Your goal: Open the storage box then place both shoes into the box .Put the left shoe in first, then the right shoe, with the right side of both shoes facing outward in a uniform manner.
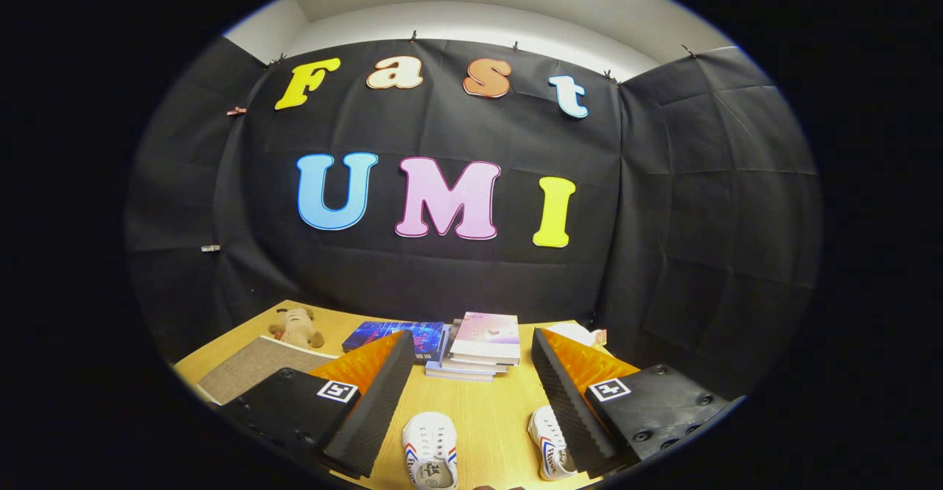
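My gripper (471,401) hangs above the wooden table (490,409), fingers spread wide and holding nothing. Between them I see two white shoes (430,452), the right one (549,452) partly hidden behind a finger. Beyond lie a stack of books (479,350), a woven mat (254,368) and a plush toy (297,326); I cannot make out the storage box.

A staged recording booth: black cloth (663,203) clipped up as walls around a wooden tabletop (486,416), with props along its far edge, stacked books (479,350) and a plush toy (296,326).
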